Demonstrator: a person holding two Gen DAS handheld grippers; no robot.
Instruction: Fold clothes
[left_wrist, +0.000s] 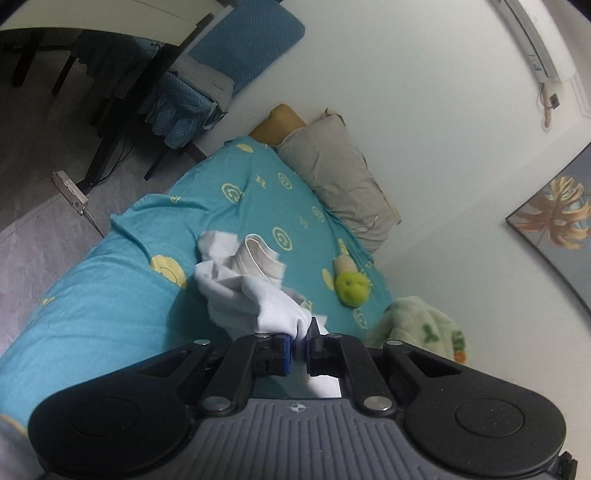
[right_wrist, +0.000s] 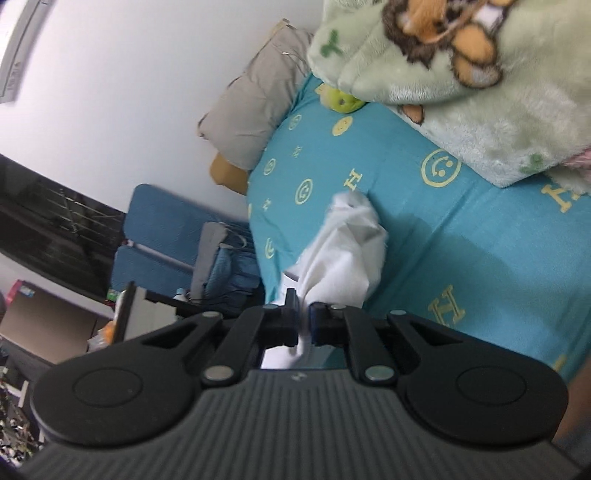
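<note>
White garment (left_wrist: 255, 295) is hanging bunched above the teal bed sheet (left_wrist: 110, 288), both the left gripper (left_wrist: 300, 345) and right gripper (right_wrist: 303, 325) clamping their jaws on its cloth. Green plush toy (left_wrist: 351, 287) is lying just beyond; grey pillow (left_wrist: 343, 177) and fleece blanket (right_wrist: 461, 92) are crowding the wall side.

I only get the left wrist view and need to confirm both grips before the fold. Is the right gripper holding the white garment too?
Observer: Yes, the right gripper is shut on the white garment, cloth pinched between its fingers.
Operator: What lies behind the garment on that side?
Observer: A green plush blanket with a cartoon bear print, heaped on the teal sheet.
Operator: Anything off the bed edge there?
Observer: A blue folding chair by the wall.
</note>
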